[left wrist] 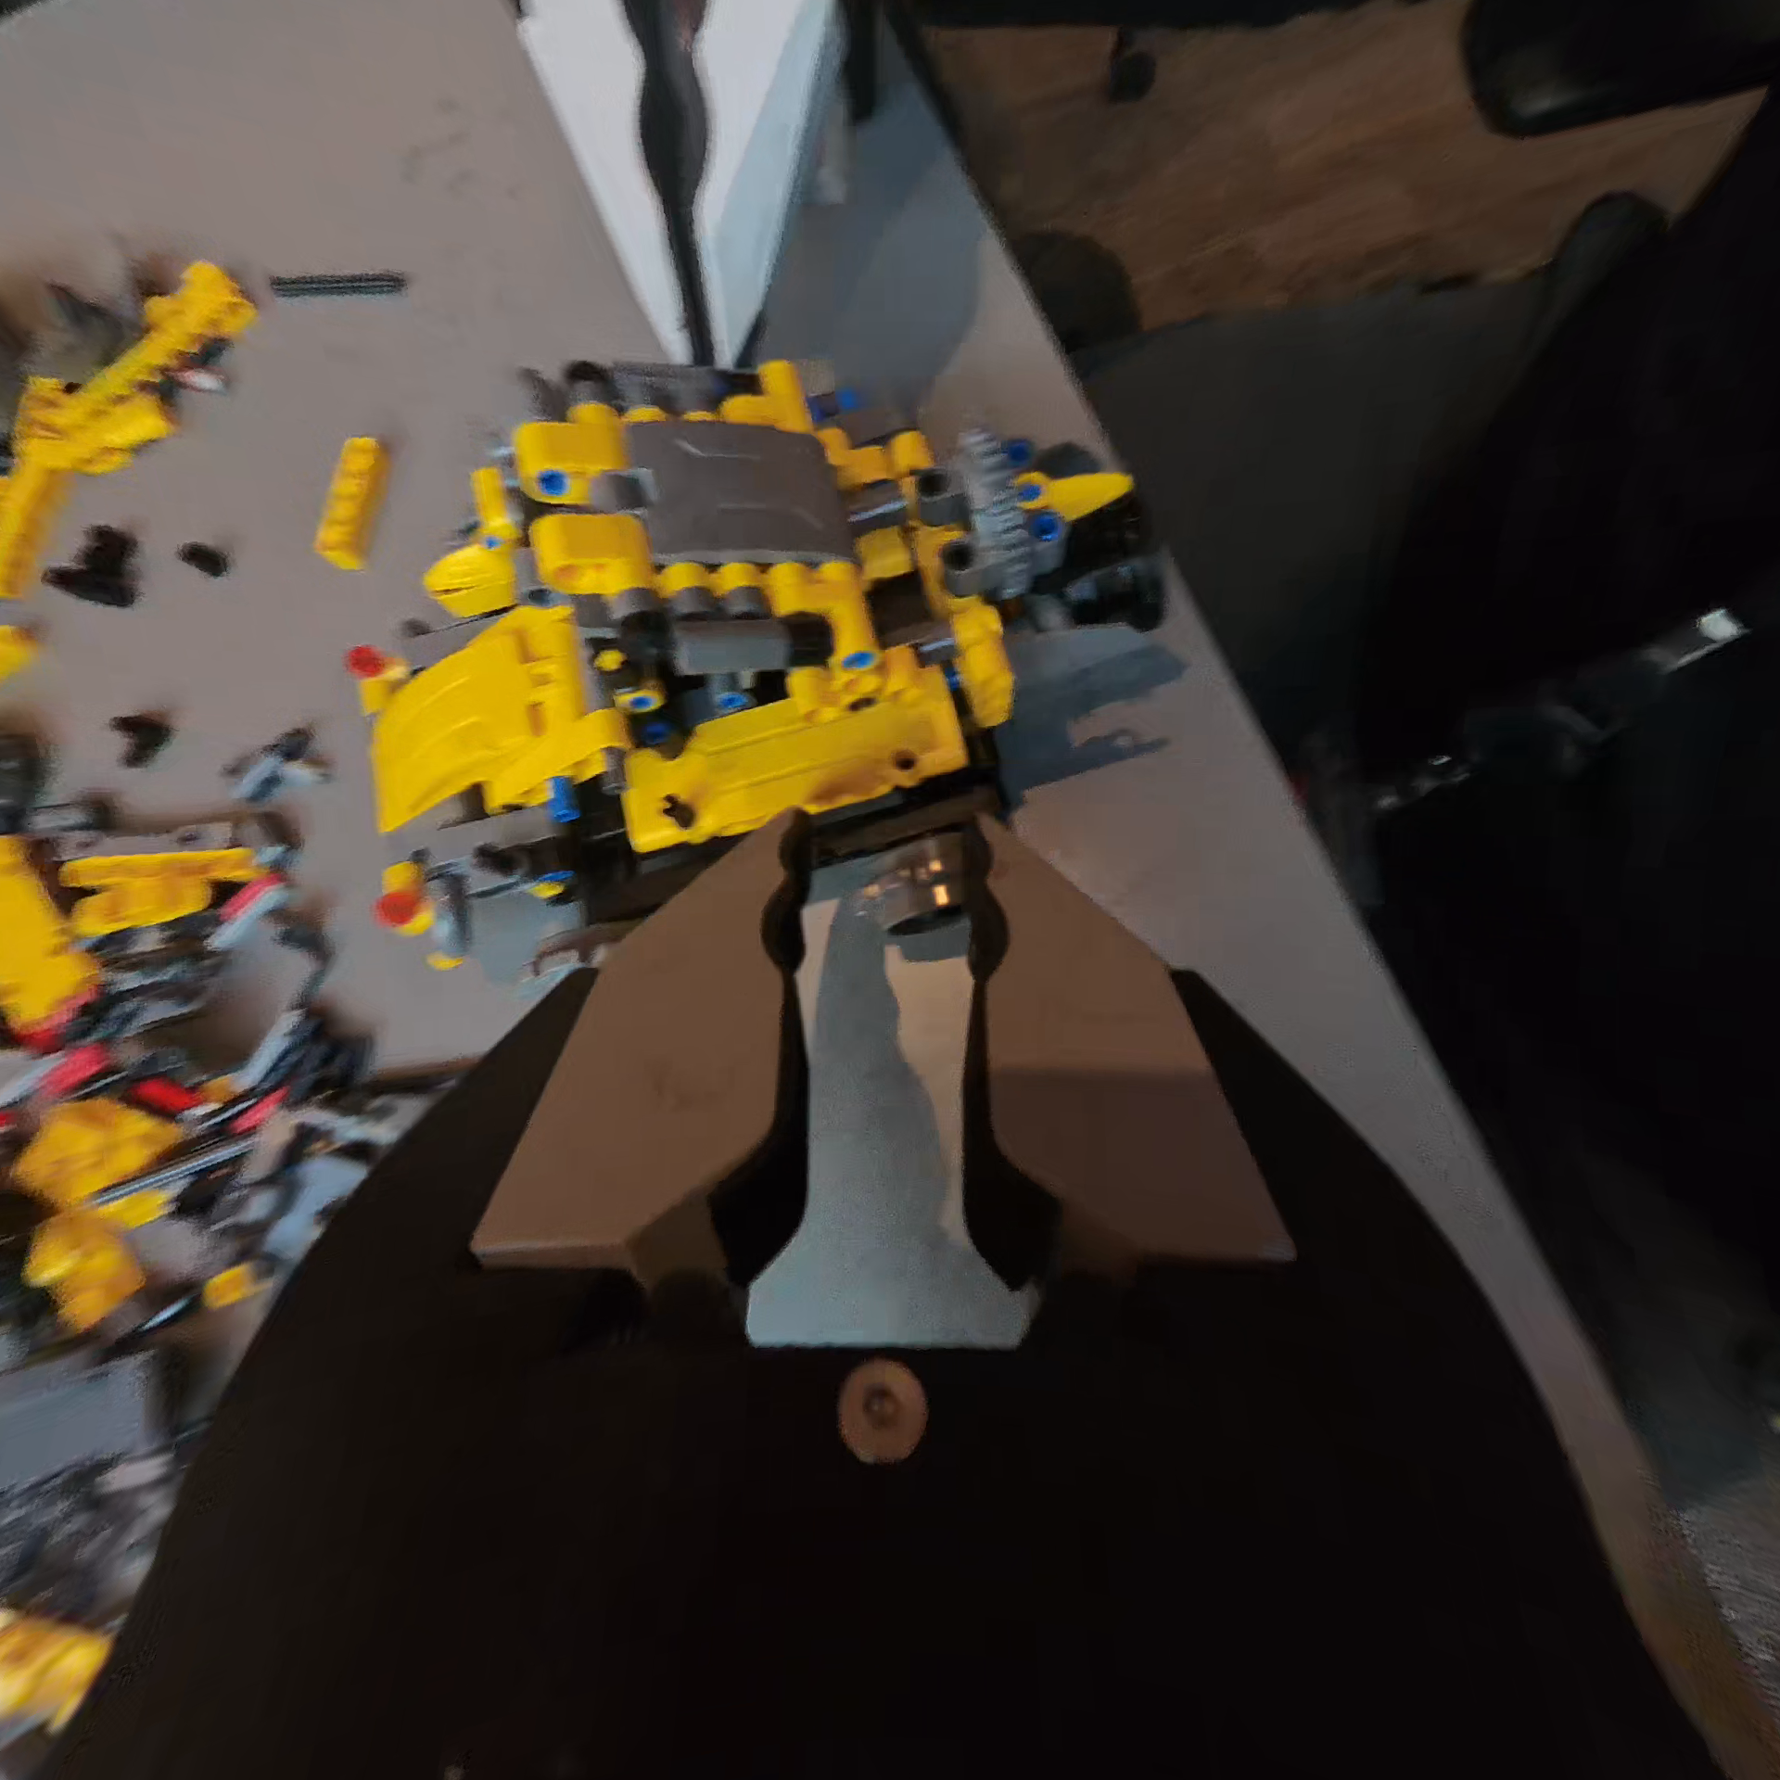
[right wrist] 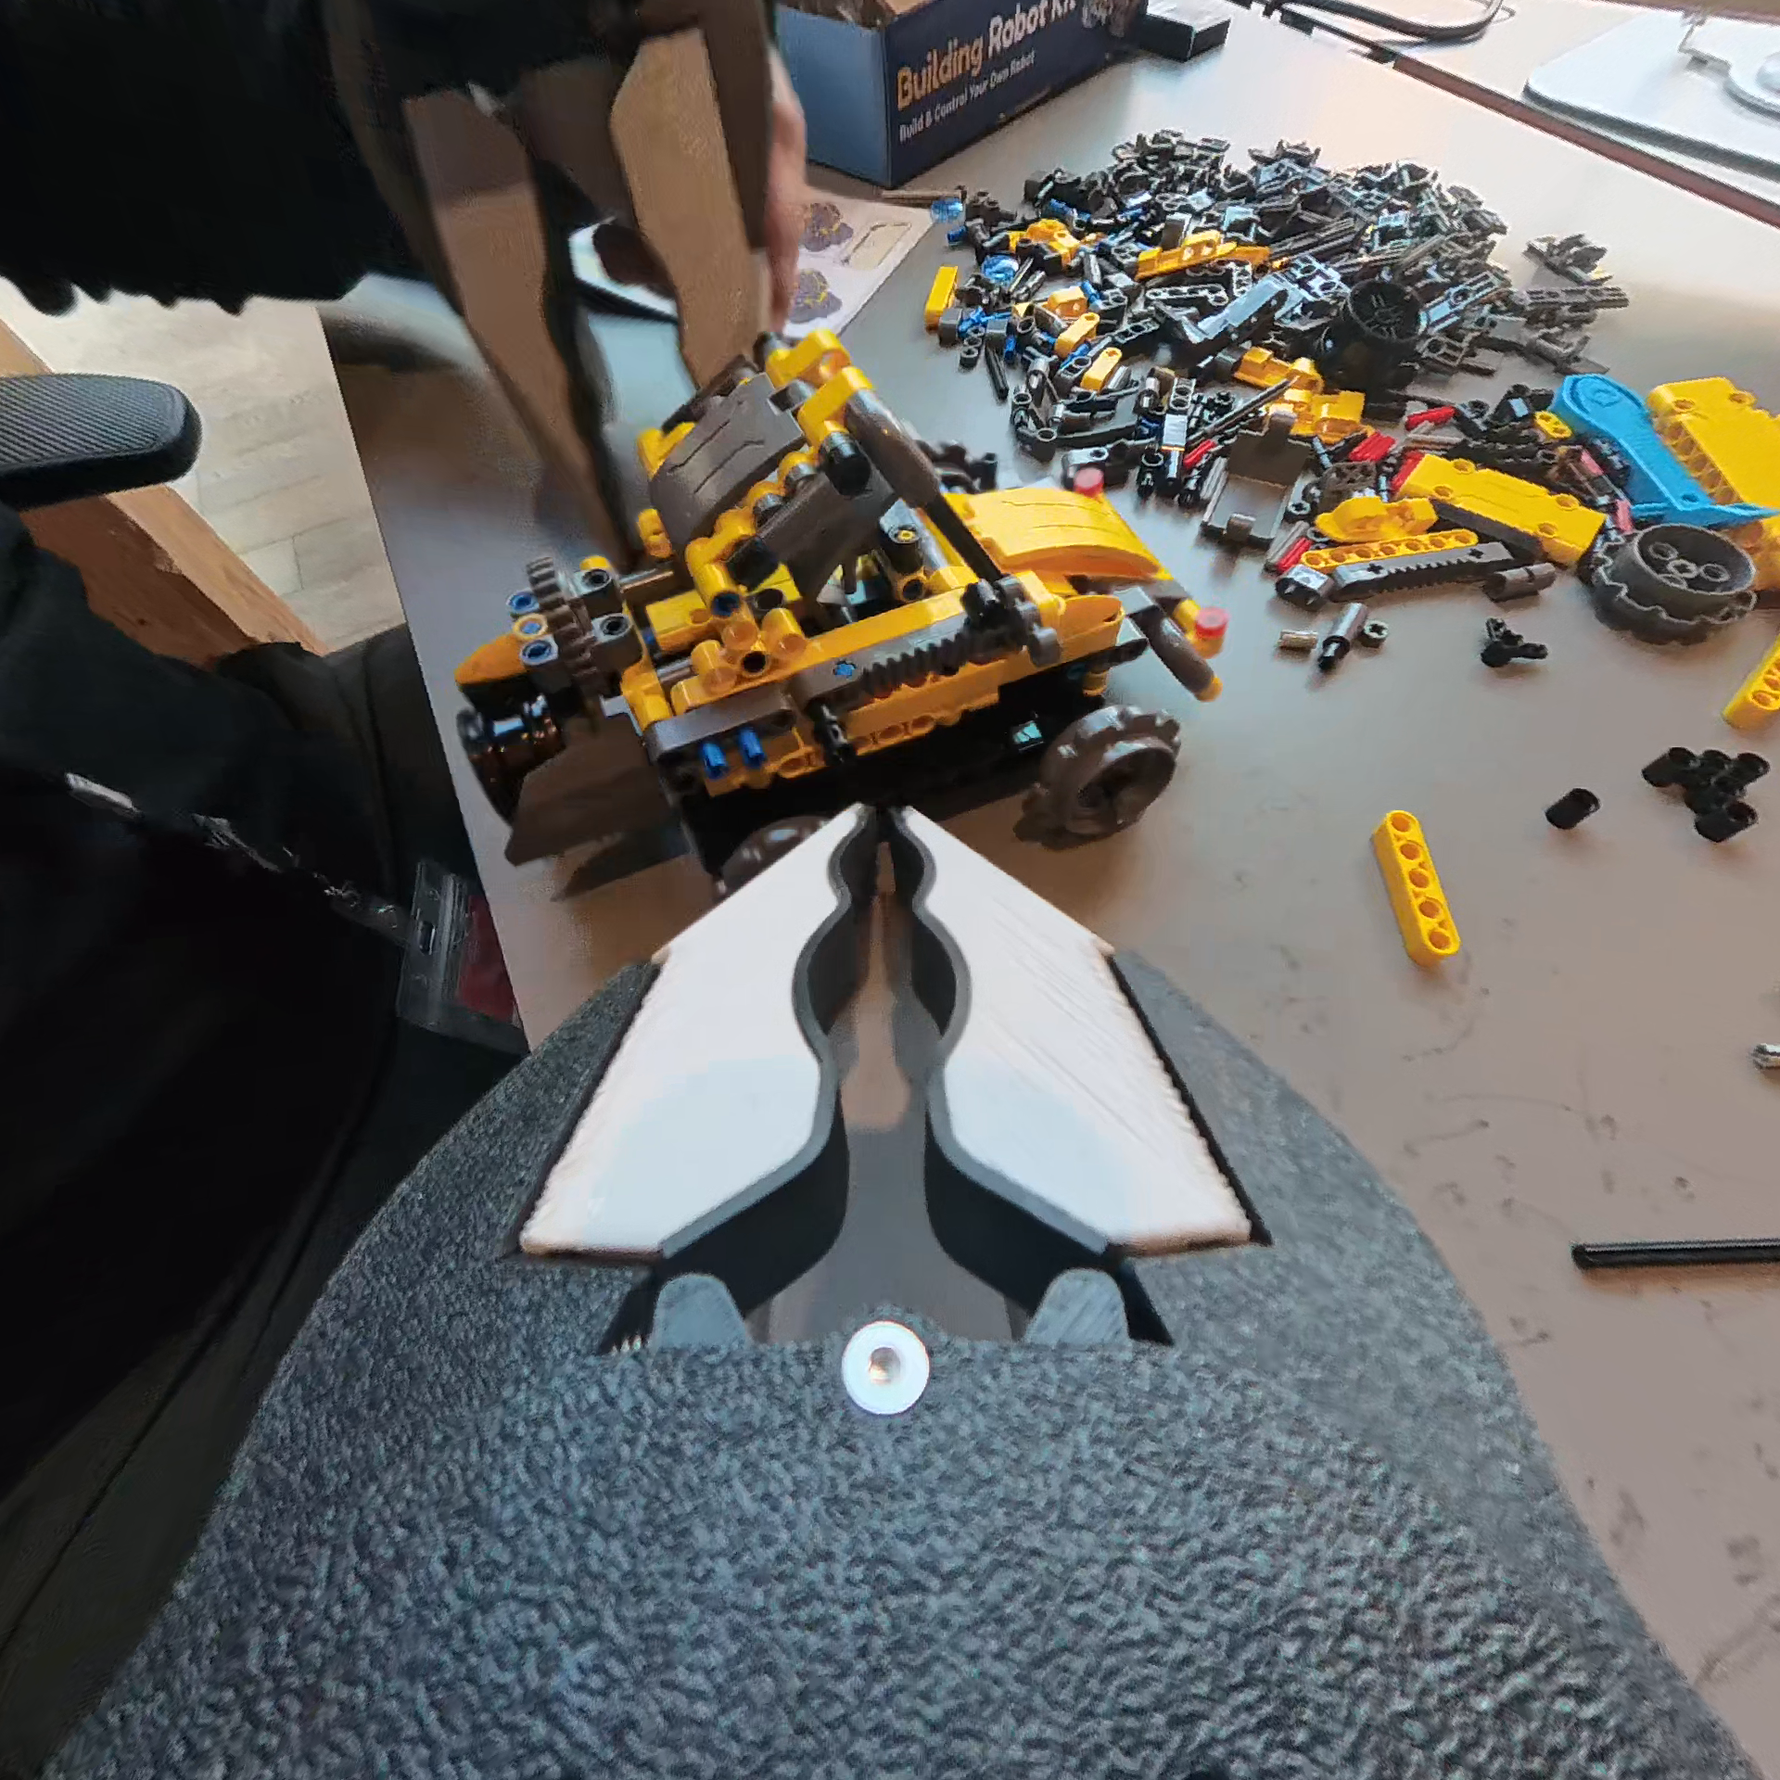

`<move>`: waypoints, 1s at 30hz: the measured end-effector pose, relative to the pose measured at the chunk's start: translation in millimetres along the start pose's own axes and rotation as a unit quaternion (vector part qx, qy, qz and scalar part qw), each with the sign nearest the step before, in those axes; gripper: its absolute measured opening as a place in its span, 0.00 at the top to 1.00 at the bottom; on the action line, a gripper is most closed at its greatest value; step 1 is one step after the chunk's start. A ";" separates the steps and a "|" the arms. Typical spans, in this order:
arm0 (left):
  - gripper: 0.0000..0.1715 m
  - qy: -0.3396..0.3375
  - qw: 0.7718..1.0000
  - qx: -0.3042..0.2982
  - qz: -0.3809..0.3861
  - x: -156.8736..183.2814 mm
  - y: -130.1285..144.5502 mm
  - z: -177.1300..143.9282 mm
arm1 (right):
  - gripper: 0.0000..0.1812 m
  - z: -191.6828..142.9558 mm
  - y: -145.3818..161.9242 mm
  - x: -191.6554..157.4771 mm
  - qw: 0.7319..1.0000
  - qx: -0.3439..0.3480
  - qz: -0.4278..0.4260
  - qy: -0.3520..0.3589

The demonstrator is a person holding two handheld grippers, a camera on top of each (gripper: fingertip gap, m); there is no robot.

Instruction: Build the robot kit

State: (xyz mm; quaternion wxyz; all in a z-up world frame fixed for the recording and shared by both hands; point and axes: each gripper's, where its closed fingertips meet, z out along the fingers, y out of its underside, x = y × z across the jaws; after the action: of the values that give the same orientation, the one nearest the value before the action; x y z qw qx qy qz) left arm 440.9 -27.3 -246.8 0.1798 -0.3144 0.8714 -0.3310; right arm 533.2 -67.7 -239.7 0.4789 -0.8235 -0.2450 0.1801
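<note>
Tongs first: the left tongs (left wrist: 881,848) sit right at the near edge of the yellow buggy (left wrist: 742,616), jaws a bit apart, with a shiny grey wheel (left wrist: 920,891) of the buggy in the gap between the fingertips. Can't tell if they actually pinch it, that view is blurry. The right tongs (right wrist: 878,817) have their tips nearly touching, holding nothing, just beside the buggy's near side and close to its dark wheel (right wrist: 1103,775).

The buggy stands on the grey table (right wrist: 1252,1060) near its left edge, yellow and dark grey bricks with blue pins and a gear (right wrist: 551,616) at one end. In the right view the left tongs come down from the far side onto the buggy's top.

To the right lies a big pile of loose parts (right wrist: 1252,318), mostly black, grey and yellow. A blue piece (right wrist: 1628,443) and a spare tyre (right wrist: 1671,578) lie at its right end. A yellow beam (right wrist: 1414,884) lies alone nearer, a black axle (right wrist: 1676,1252) nearer still. At the far side is a blue box (right wrist: 954,87) with yellow and white printing on it, plus a sticker sheet (right wrist: 848,255) next to it.
</note>
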 end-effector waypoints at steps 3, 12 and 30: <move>0.71 -0.033 0.999 -0.019 0.024 -29.9 4.1 -21.0 | 0.96 -2.2 -2.3 1.0 1.000 0.011 0.015 -0.007; 1.00 0.071 0.991 -0.105 0.033 -1.6 37.9 16.1 | 0.94 8.3 -6.6 -11.4 0.999 0.009 0.024 -0.042; 0.57 -0.113 0.965 -0.112 0.210 -49.5 4.9 -6.5 | 0.92 -0.9 -5.1 -15.5 0.995 0.013 0.001 -0.101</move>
State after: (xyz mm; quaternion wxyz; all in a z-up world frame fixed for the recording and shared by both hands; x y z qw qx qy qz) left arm 472.0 11.6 -240.3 0.3063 -0.1780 0.9233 -0.1483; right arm 519.9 -75.1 -233.8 0.4623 -0.7951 -0.2890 0.2656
